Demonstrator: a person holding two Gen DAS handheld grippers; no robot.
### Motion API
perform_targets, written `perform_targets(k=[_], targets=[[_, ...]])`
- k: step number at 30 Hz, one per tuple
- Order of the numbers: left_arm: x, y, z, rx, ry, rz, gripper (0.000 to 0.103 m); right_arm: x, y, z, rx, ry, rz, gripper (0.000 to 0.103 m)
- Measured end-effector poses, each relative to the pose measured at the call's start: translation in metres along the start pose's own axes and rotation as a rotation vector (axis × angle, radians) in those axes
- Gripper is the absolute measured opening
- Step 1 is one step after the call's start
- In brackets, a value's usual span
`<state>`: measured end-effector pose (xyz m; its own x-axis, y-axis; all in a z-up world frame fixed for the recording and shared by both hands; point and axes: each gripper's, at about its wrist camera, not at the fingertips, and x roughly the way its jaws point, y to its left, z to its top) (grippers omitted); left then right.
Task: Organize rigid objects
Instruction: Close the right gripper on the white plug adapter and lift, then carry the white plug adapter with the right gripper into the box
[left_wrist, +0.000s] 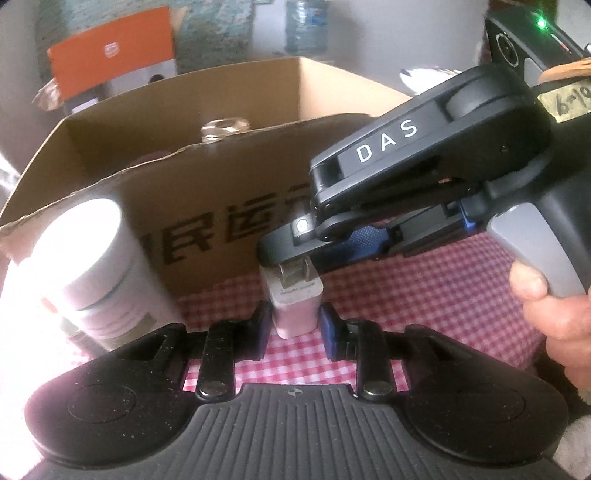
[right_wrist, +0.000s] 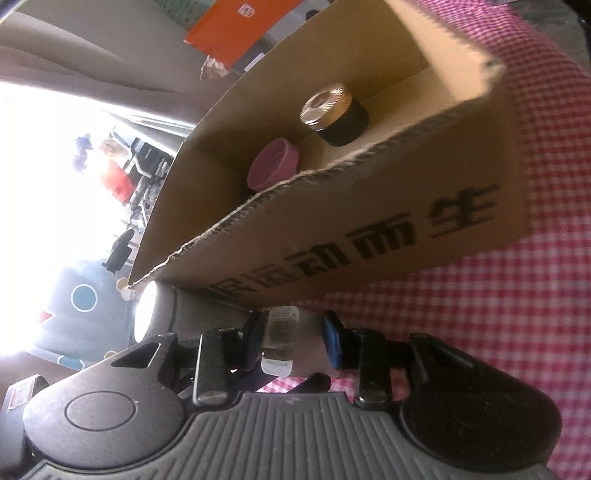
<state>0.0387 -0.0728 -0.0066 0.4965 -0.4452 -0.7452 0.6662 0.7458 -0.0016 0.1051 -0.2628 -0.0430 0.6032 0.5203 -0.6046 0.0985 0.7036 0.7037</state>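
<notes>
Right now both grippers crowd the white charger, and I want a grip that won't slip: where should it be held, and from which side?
Hold the white charger by its two flat side faces, low on the body, coming in level from the front as the left gripper does. It stands upright on the checked cloth with prongs up, so the top is poor purchase; the right gripper sits there.
</notes>
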Motion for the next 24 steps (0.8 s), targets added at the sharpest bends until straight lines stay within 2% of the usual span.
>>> perform_targets(k=[6,15,24], targets=[[-0.003,-0.02,-0.002,0.061,0.008,-0.044,0.027,-0.022,-0.021,-0.009,0.055,-0.013,-0.004,0.037],[0.011,-0.03,0.008,0.116,0.027,0.001,0.03,-0.026,-0.035,-0.009,0.089,-0.015,0.022,0.039],[0.018,-0.031,0.013,0.107,0.05,0.021,0.032,-0.026,-0.045,-0.006,0.105,0.004,0.052,0.043]])
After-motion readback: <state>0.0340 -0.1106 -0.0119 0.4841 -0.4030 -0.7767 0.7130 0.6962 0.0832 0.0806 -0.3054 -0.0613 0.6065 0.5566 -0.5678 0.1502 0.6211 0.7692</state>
